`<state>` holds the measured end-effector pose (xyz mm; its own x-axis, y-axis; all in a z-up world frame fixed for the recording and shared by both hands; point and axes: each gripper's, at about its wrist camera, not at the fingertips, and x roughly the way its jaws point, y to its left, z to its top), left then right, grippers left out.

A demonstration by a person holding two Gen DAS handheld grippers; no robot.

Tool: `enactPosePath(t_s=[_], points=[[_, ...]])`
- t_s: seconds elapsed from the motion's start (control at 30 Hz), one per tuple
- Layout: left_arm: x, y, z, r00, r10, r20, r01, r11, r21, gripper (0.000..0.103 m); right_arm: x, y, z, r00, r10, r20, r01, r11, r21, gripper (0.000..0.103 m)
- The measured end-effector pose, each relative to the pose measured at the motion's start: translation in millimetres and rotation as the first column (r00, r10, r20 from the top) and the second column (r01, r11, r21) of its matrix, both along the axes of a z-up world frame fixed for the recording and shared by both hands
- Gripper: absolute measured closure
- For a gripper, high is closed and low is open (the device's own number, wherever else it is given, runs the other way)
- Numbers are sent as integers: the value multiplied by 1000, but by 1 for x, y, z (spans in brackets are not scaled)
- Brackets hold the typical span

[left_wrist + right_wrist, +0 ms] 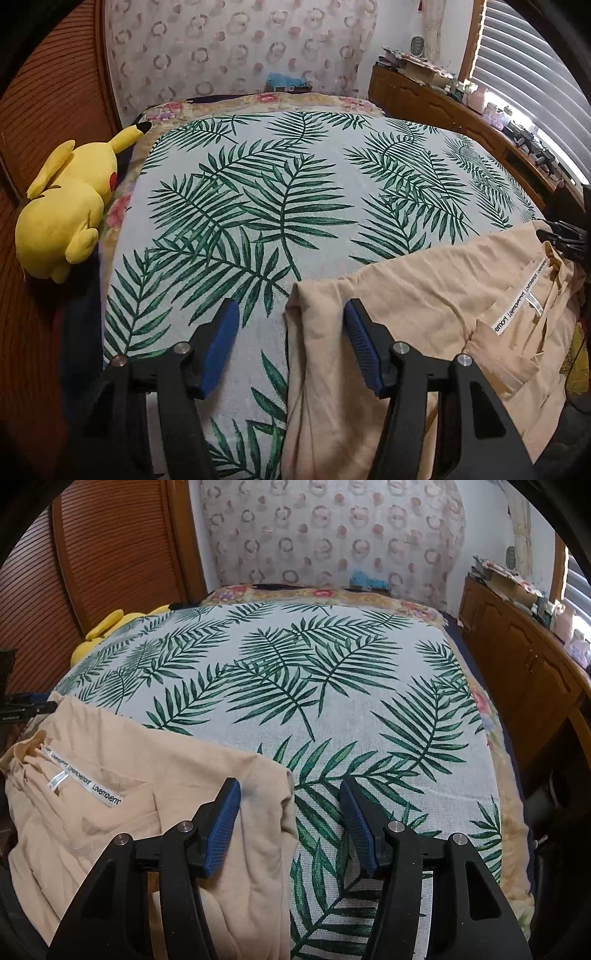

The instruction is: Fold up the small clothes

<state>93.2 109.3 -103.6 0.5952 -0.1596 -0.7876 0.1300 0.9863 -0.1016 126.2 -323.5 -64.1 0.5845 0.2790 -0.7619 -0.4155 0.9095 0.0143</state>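
Left gripper (291, 325): blue-padded jaws apart, nothing pinched; the left edge of the beige garment (424, 314) runs between them, the right pad over the cloth, the left over the leaf-print bedspread (258, 206).

Right gripper (290, 805): jaws apart, nothing clamped; the left pad over the garment's right edge, the right over the bedspread.

Beige garment: lies at the near edge of the bed, its lower part cut off by the frame and by both grippers. A white label strip (88, 784) shows inside; its lettering is only partly legible.

Yellow plush toy (70, 206): on the bed's left side, beside the slatted wooden door (48, 92); mostly hidden behind the bedspread in the right wrist view.

Wooden cabinet (524, 661): right of the bed; clutter on top, too small to identify.

Patterned curtain (240, 48): behind the bed.
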Motion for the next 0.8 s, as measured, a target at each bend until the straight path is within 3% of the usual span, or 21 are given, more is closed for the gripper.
enactPosePath(t_s=[0.23, 0.27, 0.3, 0.37, 0.43, 0.53, 0.6, 0.8], points=[[-1, -2, 3, 1000, -29, -13, 28, 999, -38, 46, -3, 8, 0, 999, 32, -1, -32, 999, -20, 47], [-1, -3, 3, 999, -43, -18, 42, 997, -63, 50, -3, 9, 0, 999, 42, -4, -42, 999, -17, 57], [-2, -4, 4, 998, -61, -25, 58, 995, -83, 59, -4, 11, 1, 998, 60, -8, -60, 998, -7, 69], [-4, -8, 6, 997, -75, -30, 72, 993, -89, 75, -8, 16, 1, 994, 104, -18, -104, 995, -2, 78], [-11, -11, 8, 997, -75, -21, 73, 993, -89, 100, -11, 21, 2, 991, 134, -29, -134, 991, -4, 90], [-34, -12, 29, 996, -76, 51, 83, 984, -157, 100, -21, 24, 8, 990, 143, -11, -143, 990, 3, 97], [-54, -12, 50, 990, -73, 119, 93, 980, -177, 101, -30, 19, 16, 995, 95, 9, -95, 995, 11, 98], [-101, -8, 126, 950, -47, 307, 110, 976, -190, 101, -80, 4, 76, 984, 57, 170, -76, 991, 108, 99]])
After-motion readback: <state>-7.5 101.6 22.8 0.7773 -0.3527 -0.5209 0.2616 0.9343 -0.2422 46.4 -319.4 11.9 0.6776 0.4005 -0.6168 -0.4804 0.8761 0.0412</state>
